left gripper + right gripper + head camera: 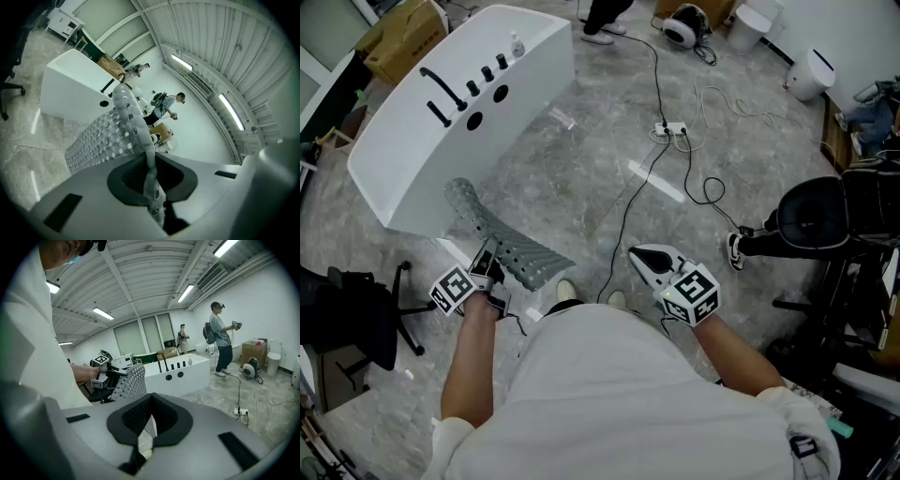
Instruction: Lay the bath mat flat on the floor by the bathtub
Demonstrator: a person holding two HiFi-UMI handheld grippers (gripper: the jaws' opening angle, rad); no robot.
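**Head view: mat held by one edge — how we get it down flat**

We have the bath mat pinched by one edge in the left gripper. The left gripper view shows those jaws closed on the grey, hole-dotted rubber, which rises from them in a curl. The mat is lifted over the floor, just in front of the white bathtub, and as far as we can judge none of it rests on the ground.

The right gripper is off to the side, apart from the mat, with its jaws pressed together on nothing. A thin slit shows between them in its own view, so we cannot be sure they fully meet.

One grip will not undo that curl. We would open the right gripper, take the same edge further along, and draw the two grippers apart until the mat hangs as a sheet. Then we would set the far edge down first, parallel to the tub wall, and lay the rest back towards our feet. The black cable crosses the floor nearby — the mat should land clear of it, or it will ride up.
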